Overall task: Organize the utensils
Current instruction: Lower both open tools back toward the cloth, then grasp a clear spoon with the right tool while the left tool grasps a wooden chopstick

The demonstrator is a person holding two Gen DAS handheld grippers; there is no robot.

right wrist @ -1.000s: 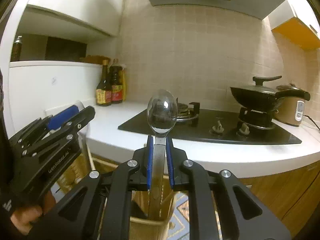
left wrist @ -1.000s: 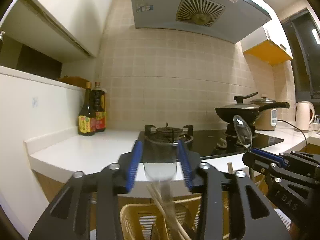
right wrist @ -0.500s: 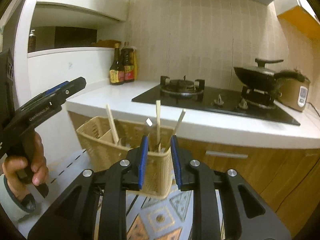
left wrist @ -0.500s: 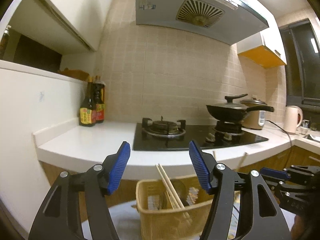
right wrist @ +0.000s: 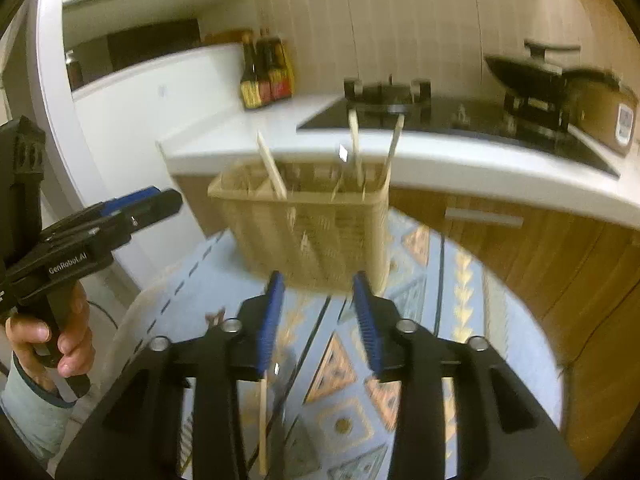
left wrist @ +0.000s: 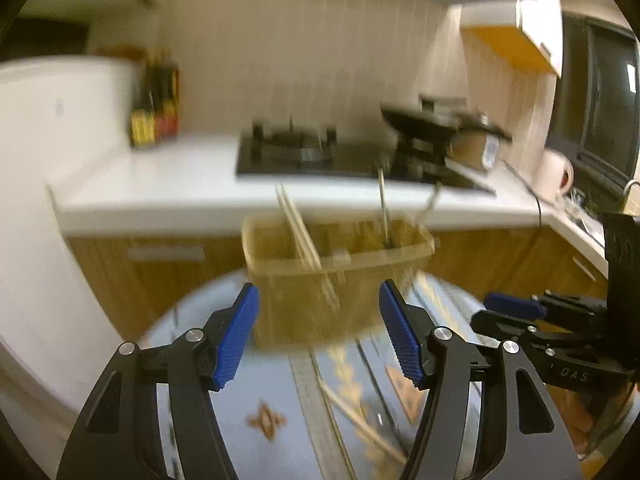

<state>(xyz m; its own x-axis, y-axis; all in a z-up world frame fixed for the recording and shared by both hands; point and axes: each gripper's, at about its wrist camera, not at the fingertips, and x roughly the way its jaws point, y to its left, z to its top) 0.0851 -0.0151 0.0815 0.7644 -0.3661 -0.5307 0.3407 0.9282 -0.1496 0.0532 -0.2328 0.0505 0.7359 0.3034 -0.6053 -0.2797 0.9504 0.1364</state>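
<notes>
A tan plastic utensil basket [left wrist: 336,276] stands on a round table with a blue patterned cloth [left wrist: 280,420]; it also shows in the right wrist view [right wrist: 308,224]. Wooden chopsticks [left wrist: 300,232] and other utensil handles [right wrist: 354,148] stick up out of it. Loose chopsticks [left wrist: 360,420] lie on the cloth in front of it; one chopstick [right wrist: 263,424] shows under the right gripper. My left gripper [left wrist: 318,332] is open and empty, in front of the basket. My right gripper [right wrist: 318,320] is open and empty, just short of the basket. Both views are blurred.
Behind the table is a white counter [left wrist: 160,188] with a black gas hob [left wrist: 292,152], a wok [right wrist: 524,76], a rice cooker [right wrist: 608,112] and two sauce bottles [right wrist: 266,76]. Wooden cabinet fronts [right wrist: 540,248] stand below. The other gripper [right wrist: 92,236] is at the left.
Both grippers have pulled back and tilted down from the basket. The right gripper, shut on a spoon a second ago, is open and empty. The table cloth has come into view.
</notes>
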